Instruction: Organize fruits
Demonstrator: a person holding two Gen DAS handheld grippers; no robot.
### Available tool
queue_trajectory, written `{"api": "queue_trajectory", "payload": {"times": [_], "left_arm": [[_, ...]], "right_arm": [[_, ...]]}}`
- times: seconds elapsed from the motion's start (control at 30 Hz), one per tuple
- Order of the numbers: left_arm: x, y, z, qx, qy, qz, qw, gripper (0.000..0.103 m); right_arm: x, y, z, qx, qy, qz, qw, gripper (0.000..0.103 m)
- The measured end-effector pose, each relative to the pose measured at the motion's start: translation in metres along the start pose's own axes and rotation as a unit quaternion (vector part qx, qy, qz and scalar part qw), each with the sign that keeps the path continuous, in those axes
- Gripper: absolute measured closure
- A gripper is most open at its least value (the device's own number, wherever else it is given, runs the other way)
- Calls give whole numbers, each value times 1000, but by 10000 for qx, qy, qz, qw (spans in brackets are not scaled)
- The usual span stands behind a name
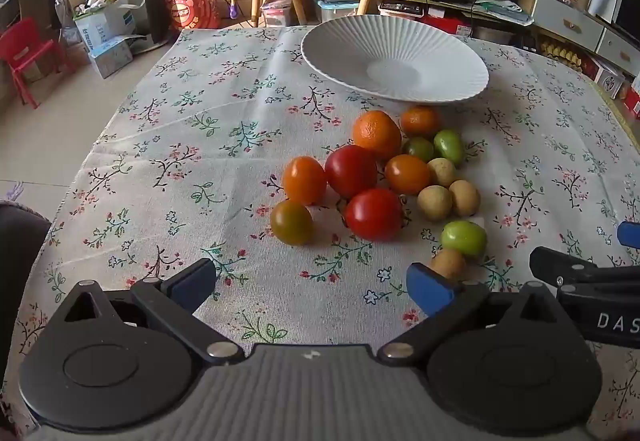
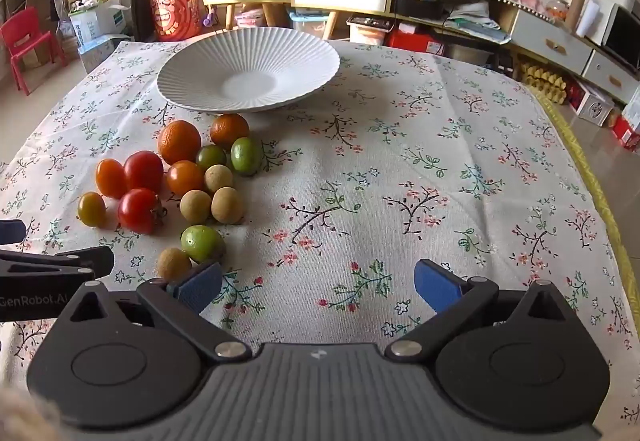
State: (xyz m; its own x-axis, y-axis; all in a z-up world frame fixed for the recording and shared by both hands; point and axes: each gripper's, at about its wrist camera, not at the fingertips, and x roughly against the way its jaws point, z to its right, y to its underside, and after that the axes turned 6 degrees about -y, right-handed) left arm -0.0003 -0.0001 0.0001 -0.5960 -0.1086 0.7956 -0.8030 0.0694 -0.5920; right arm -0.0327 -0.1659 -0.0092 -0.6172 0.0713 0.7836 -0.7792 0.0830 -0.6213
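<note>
Fruits (image 2: pixel 172 185) lie clustered ahead-left of the open right hand-held gripper (image 2: pixel 318 291).

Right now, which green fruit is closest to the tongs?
The bright green fruit sitting apart from the pile, beside a small brown fruit. The other green ones lie farther back, by the oranges.

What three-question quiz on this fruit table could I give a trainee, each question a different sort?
1. True or false: the white plate already holds fruit.
2. Multiple choice: the fruit pile lies A) on the plate, B) on the tablecloth in front of the plate, C) on the floor.
3. Fill in: both the left gripper and the right gripper are ____ and hold nothing.

Key: 1 false; 2 B; 3 open.
</note>
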Motion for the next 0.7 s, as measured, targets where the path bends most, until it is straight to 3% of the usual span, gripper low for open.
{"api": "queue_trajectory", "payload": {"times": [0.7], "left_arm": [[0,-1,2,-17,7,-2,10000,9]], "right_arm": [[1,0,-3,24,-35,-16,10000,0]]}}
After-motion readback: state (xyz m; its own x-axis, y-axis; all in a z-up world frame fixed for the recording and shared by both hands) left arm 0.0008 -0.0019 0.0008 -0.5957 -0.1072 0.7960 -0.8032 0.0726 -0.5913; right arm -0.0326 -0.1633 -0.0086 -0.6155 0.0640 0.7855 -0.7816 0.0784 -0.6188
